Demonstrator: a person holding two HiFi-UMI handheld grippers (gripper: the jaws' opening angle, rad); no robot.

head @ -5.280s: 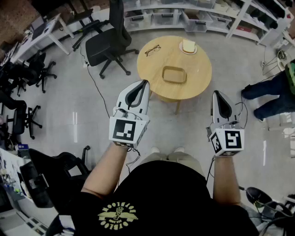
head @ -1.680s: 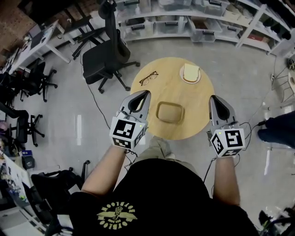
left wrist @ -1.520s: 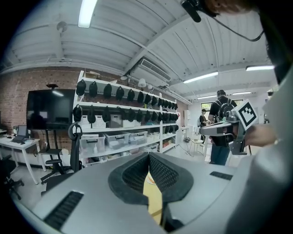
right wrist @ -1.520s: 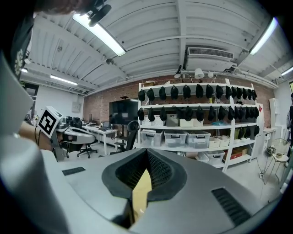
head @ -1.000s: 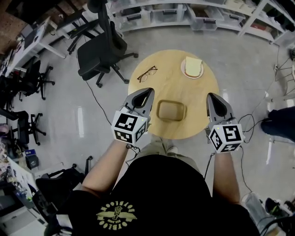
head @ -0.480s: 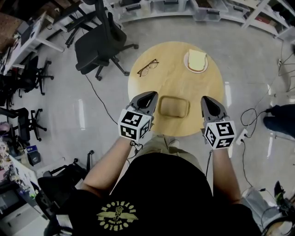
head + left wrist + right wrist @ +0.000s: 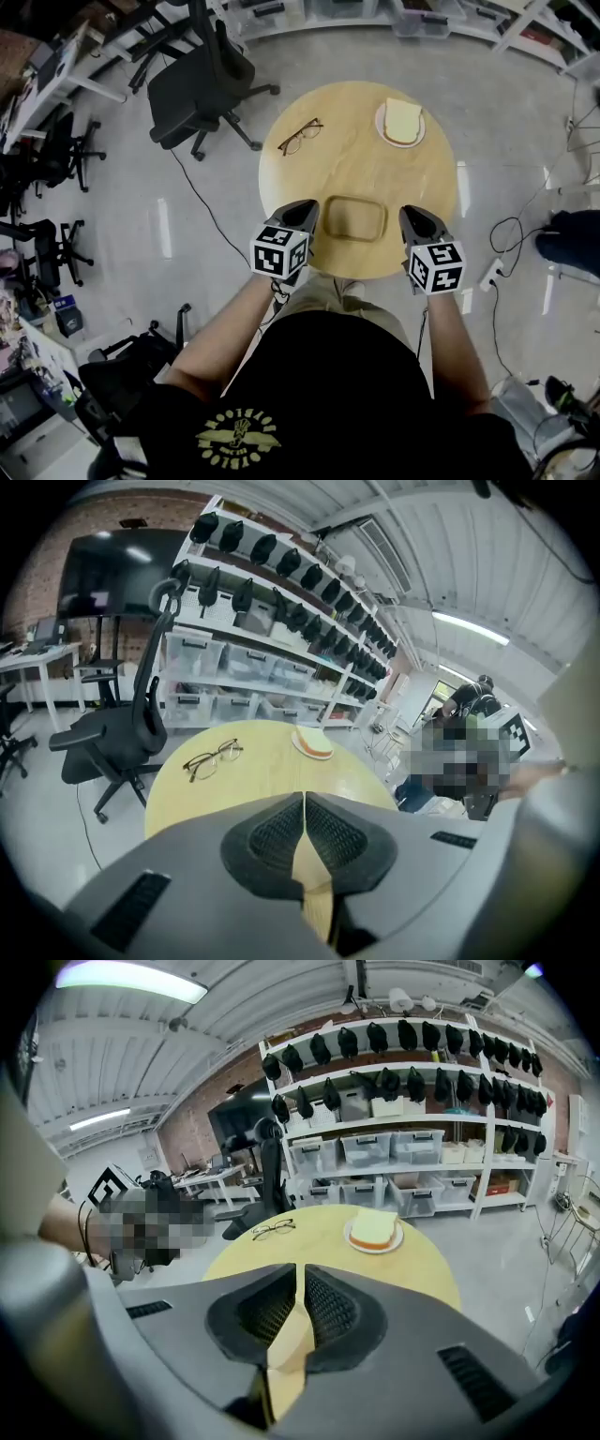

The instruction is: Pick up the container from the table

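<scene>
Take the container (image 7: 354, 217) as the reference point: a shallow tan tray with rounded corners, lying flat and open side up on the round wooden table (image 7: 309, 173), with the table's near edge just on the person's side of it. Find the glasses (image 7: 300, 136) beyond the container to its left and the plate (image 7: 400, 123) with a sandwich beyond it to its right, both well apart from it.

Compare with the head view of a second ago: both grippers lowered from higher above the container to roughly its level, now flanking it. Note the left gripper (image 7: 307, 208) just beside the container's left end and the right gripper (image 7: 412, 216) just beside its right end, with no contact visible at either end from the head view.

Read the left gripper view for the left jaws: pressed together at the tips, holding nothing. Read the right gripper view for the right jaws: parted by a thin slit only, just cracked open, with nothing between them. Expect no sight of the container in either gripper view, only the far tabletop, glasses and plate beyond the jaws.

Treat the approach as nearly complete and the grasp as not yet begun. Judge the slight right-hand opening as probable preparation for a grip. Before closing in, open the jaws wide enough to take the container's rim or wall. Guard against nudging the light tray toward the near table edge.
</scene>
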